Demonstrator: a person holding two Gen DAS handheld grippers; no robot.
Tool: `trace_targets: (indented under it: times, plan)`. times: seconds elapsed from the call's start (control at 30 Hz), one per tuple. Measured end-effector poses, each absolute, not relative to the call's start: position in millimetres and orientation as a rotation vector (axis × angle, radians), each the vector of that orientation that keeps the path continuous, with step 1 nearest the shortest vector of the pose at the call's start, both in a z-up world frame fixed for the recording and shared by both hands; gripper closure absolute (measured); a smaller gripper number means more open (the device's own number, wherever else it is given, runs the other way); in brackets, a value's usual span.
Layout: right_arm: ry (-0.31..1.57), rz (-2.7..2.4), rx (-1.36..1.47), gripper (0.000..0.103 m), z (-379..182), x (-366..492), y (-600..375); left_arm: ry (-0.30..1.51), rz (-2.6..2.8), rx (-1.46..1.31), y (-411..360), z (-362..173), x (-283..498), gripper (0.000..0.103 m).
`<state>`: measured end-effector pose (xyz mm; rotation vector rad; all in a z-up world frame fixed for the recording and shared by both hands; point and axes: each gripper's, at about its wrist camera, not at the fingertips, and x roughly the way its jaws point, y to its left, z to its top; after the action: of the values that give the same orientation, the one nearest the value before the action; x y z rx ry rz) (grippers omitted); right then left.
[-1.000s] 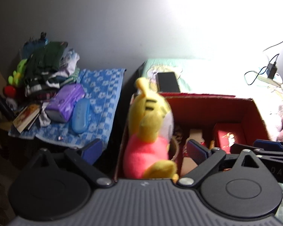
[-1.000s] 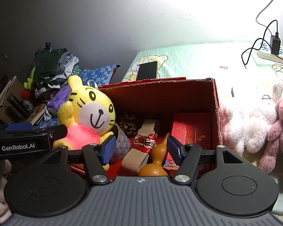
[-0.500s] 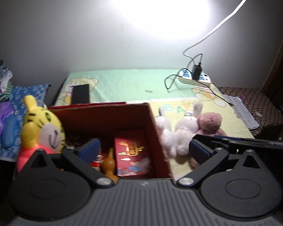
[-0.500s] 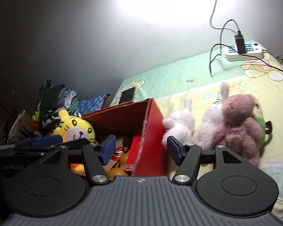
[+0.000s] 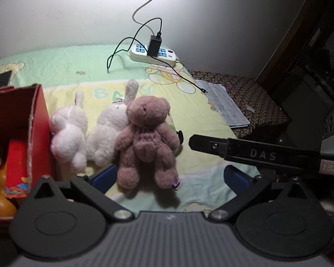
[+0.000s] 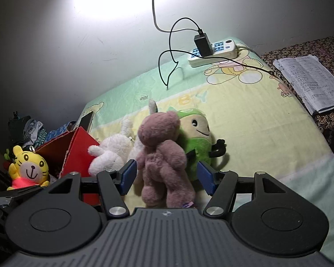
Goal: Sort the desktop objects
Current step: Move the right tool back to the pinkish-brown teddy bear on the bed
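A pink-brown teddy bear (image 5: 145,142) lies on the cartoon-print blanket (image 5: 196,115), next to two white plush rabbits (image 5: 69,133). My left gripper (image 5: 167,175) is open, its jaws either side of the bear's legs. My right gripper (image 6: 167,175) is open too, its blue pads flanking the same bear (image 6: 162,153); a green plush (image 6: 196,135) lies behind it. A red cardboard box (image 5: 36,133) at the left holds a gourd (image 5: 0,200) and red packets. A yellow tiger plush (image 6: 29,169) sits in the box (image 6: 78,146).
A white power strip (image 5: 153,54) with a black charger and cables lies near the wall. A stack of papers (image 5: 225,104) rests on a patterned surface at the right. A black phone (image 5: 1,79) lies at the far left. The right gripper's body (image 5: 256,153) crosses the left wrist view.
Both grippers swung right, away from the red box and tiger plush, and now face the teddy bear and white plush toys. Both stay open.
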<state>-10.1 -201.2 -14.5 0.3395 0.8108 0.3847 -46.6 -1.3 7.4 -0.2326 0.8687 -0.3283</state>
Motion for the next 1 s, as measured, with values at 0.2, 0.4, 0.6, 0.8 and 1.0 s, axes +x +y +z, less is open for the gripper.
trace_targets:
  times: [0.2,0.4,0.6,0.8,1.0]
  plan:
    - [0.843,0.401,0.354,0.04,-34,6,-219,0.901,-0.252,-0.379,-1,-29,-24,0.001]
    - [0.841,0.48,0.37,0.042,-48,30,-218,0.919,-0.247,-0.437,12,-56,-9,0.001]
    - [0.846,0.593,0.412,0.048,-58,51,-213,0.899,-0.249,-0.402,13,-71,-5,0.002]
    - [0.836,0.69,0.38,0.052,-64,61,-197,0.903,-0.322,-0.336,5,-77,7,0.03]
    - [0.853,0.705,0.335,0.051,-73,71,-182,0.898,-0.318,-0.336,13,-87,19,0.022]
